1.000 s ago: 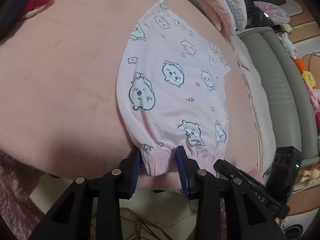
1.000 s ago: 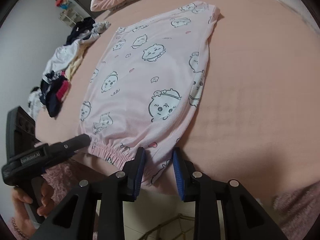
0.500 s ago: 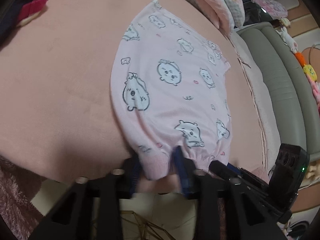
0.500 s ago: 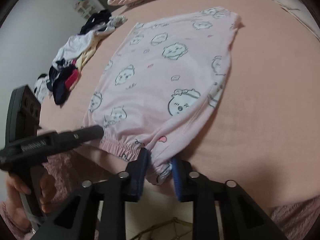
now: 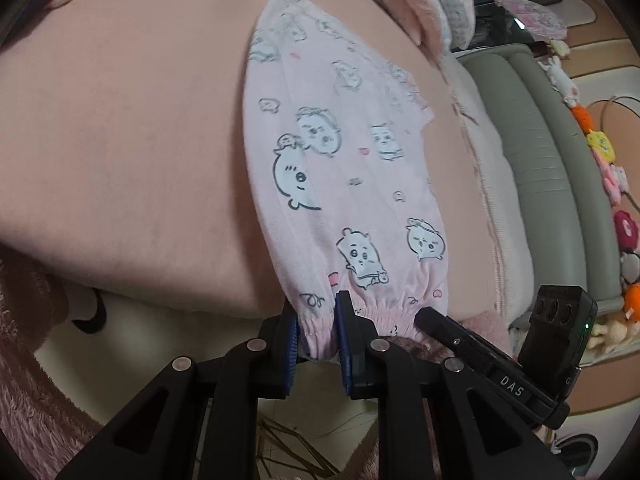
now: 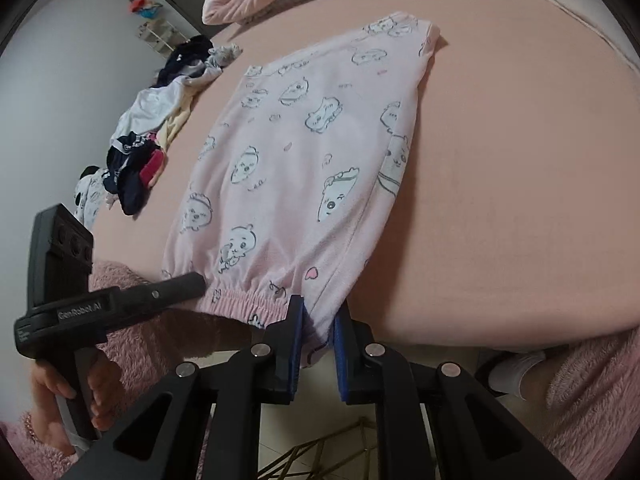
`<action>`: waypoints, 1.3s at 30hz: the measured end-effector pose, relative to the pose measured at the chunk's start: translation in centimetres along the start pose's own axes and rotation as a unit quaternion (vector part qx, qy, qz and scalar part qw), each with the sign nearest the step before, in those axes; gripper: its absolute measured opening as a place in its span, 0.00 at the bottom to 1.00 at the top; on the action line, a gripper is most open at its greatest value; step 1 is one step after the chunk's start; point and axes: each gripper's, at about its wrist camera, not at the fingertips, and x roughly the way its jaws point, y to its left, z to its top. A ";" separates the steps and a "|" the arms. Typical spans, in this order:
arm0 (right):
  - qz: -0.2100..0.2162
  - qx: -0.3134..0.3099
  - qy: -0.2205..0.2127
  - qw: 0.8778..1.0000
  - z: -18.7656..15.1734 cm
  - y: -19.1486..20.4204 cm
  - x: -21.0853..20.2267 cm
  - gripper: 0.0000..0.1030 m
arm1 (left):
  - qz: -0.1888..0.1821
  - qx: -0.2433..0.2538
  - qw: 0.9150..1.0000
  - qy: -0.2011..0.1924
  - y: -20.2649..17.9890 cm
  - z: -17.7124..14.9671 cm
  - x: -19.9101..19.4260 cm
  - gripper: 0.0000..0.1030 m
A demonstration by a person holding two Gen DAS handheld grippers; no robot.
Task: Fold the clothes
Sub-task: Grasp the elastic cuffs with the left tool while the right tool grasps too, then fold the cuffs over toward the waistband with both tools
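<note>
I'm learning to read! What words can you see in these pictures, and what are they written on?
"GenRobot.AI": on the side of the left gripper, seen from the right wrist camera.
"DAS": on the side of the right gripper, seen from the left wrist camera; more letters may be cut off.
The pink pajama garment has only cartoon faces, no words.

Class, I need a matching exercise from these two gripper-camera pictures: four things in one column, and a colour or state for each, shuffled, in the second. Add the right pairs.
Things
1. left gripper
2. pink pyjama garment
3. pile of clothes
4. headboard

States
A. heaped unfolded at the bed's far edge
B. grey-green, padded
C. shut on the elastic waistband
D. spread flat on the bed, cartoon faces printed on it

Pairs: 1-C, 2-D, 3-A, 4-B
</note>
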 end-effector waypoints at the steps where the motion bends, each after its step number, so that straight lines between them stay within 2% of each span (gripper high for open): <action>1: 0.002 -0.001 -0.004 1.000 0.0 0.1 -0.4 0.12 | -0.002 0.003 1.000 -0.004 -0.3 0.1 -0.4 0.14; 7: 0.013 0.000 -0.028 1.000 0.9 0.7 -2.2 0.12 | -0.021 0.020 1.000 -0.013 -1.4 1.4 -1.8 0.14; 9: 0.015 -0.008 -0.035 0.999 2.1 0.8 -2.6 0.12 | -0.034 0.015 0.999 -0.013 -1.6 2.4 -1.9 0.14; 16: 0.013 -0.035 -0.052 0.998 7.8 1.8 -2.7 0.12 | -0.037 0.035 0.998 -0.022 -3.6 7.7 -1.5 0.14; 23: 0.020 -0.040 -0.064 0.997 15.4 1.1 -0.8 0.12 | -0.035 0.058 0.997 -0.023 -4.5 15.8 -0.3 0.14; 27: 0.006 -0.053 -0.083 0.995 20.7 1.3 0.7 0.12 | -0.036 0.059 0.997 -0.027 -5.0 21.4 0.9 0.14; 32: -0.015 -0.038 -0.070 0.997 26.5 -0.3 5.2 0.12 | -0.011 0.054 0.998 -0.016 -3.8 27.0 5.2 0.15; 34: -0.032 -0.030 -0.045 0.998 28.0 -1.4 7.9 0.13 | 0.009 0.041 0.999 0.009 -2.6 28.6 7.8 0.24; 36: -0.053 -0.017 -0.008 0.998 29.3 -2.9 11.0 0.19 | -0.012 0.008 1.000 0.015 -1.4 29.6 8.3 0.26; 37: -0.037 0.004 -0.008 0.999 29.6 -3.5 11.1 0.19 | -0.021 -0.004 1.000 0.014 -0.9 30.1 8.4 0.29; 38: -0.021 0.024 -0.007 0.999 29.9 -4.1 11.1 0.19 | -0.025 0.009 1.000 -0.012 -1.3 29.9 7.2 0.32; 39: -0.002 0.034 -0.025 0.999 30.0 -4.3 10.1 0.22 | -0.028 0.022 0.999 -0.039 -1.6 29.8 5.9 0.38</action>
